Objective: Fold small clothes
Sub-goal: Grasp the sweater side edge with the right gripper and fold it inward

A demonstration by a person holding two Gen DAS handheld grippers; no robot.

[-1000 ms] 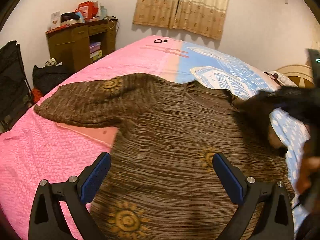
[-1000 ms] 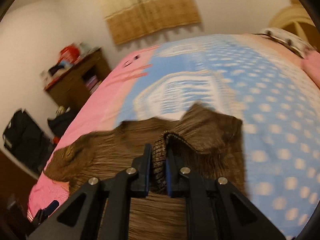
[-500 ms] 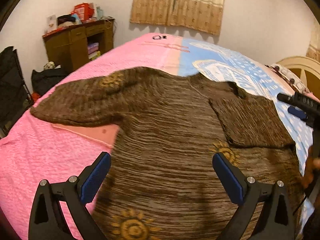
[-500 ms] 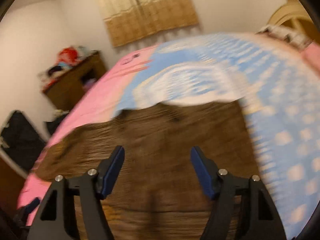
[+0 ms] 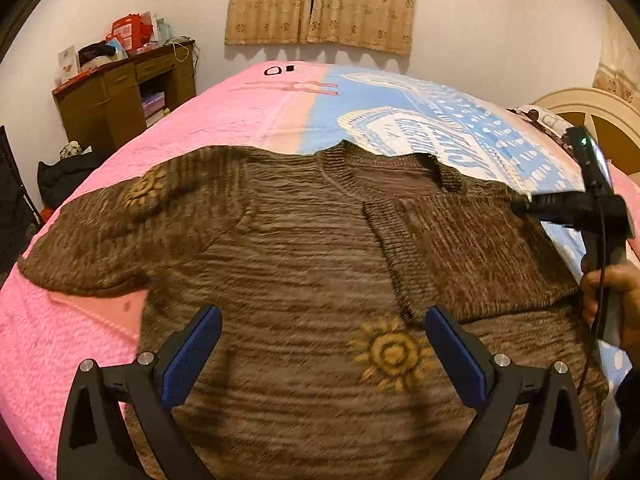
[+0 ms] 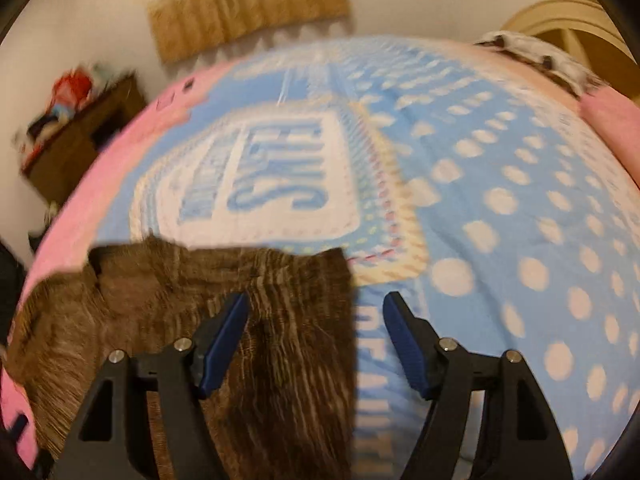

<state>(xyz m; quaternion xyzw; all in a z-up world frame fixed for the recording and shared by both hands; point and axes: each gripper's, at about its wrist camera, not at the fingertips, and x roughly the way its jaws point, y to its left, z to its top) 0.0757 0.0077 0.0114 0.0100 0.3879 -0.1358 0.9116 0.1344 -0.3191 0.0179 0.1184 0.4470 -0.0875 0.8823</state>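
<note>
A brown knitted sweater (image 5: pixel 304 264) with yellow sun motifs lies spread flat on a bed covered by a pink and blue blanket (image 5: pixel 248 120), neckline toward the far side. Its right sleeve (image 5: pixel 472 252) is folded across the chest, the ribbed cuff ending near the middle of the garment, while the left sleeve (image 5: pixel 108 236) stretches out over the pink part of the blanket.

The left gripper (image 5: pixel 322 354) hangs above the near hem with its blue-padded fingers (image 5: pixel 192 350) spread wide, holding nothing. The right gripper (image 6: pixel 316 340) is likewise wide apart and empty; in its own blurred view it hovers over the sweater's right edge, one finger above the brown knit and the other above the blue dotted blanket. From the left wrist view the same tool appears at the right side of the bed, gripped by the person's right hand (image 5: pixel 612 296), its tip over the folded shoulder.

Against the far wall, beige patterned curtains (image 5: pixel 320 0) hang closed. A brown wooden desk (image 5: pixel 124 96) stands to the left of the bed, its top piled with red bags and other clutter. A cream headboard (image 5: pixel 588 112) rises at the far right, with a patterned pillow (image 6: pixel 536 56) lying just before it.
</note>
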